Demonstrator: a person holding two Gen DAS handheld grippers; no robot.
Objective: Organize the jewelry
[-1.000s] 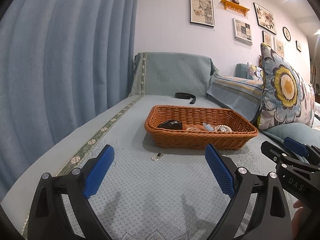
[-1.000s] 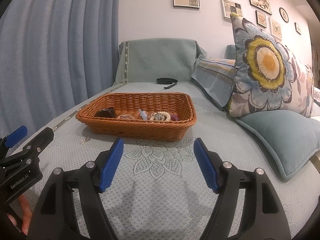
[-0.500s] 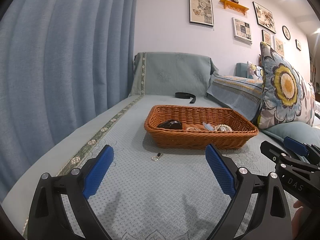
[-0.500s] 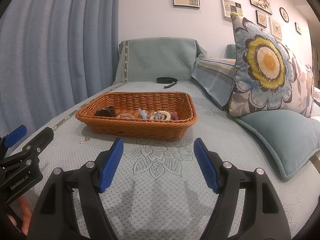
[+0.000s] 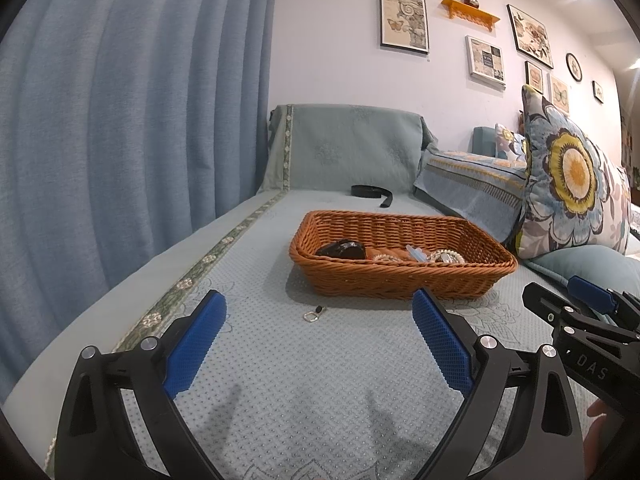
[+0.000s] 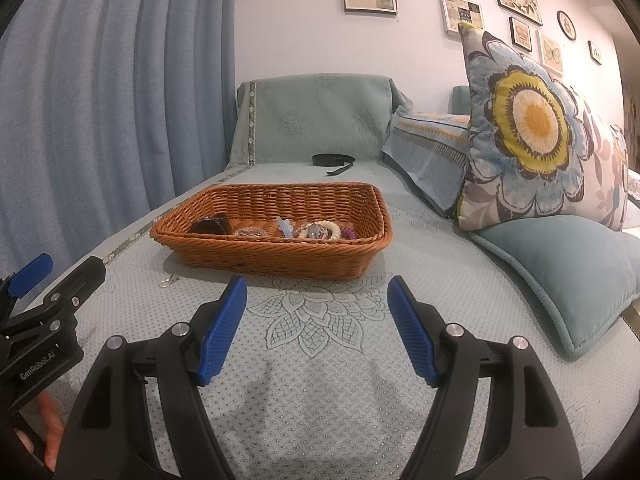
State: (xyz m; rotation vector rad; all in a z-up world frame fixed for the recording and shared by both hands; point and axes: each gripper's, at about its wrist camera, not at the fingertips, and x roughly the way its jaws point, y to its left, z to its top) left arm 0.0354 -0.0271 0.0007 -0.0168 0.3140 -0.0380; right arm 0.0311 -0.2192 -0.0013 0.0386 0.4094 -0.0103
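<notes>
An orange wicker basket [image 5: 404, 280] [image 6: 276, 258] stands on the blue-green sofa cover, holding a dark brown piece [image 6: 210, 225], a beaded bracelet [image 6: 322, 230] and other small jewelry. A small silver trinket [image 5: 314, 314] [image 6: 168, 281] lies on the cover just in front of the basket's left corner. My left gripper [image 5: 318, 320] hovers open and empty short of the trinket. My right gripper [image 6: 316, 308] is open and empty too, over the embroidered flower in front of the basket. Each gripper shows at the edge of the other's view.
A black strap [image 5: 372, 192] lies at the far end of the seat by the covered armrest. Floral cushions [image 6: 536, 136] and a plain teal cushion [image 6: 560, 272] line the right side. A blue curtain [image 5: 120, 120] hangs along the left.
</notes>
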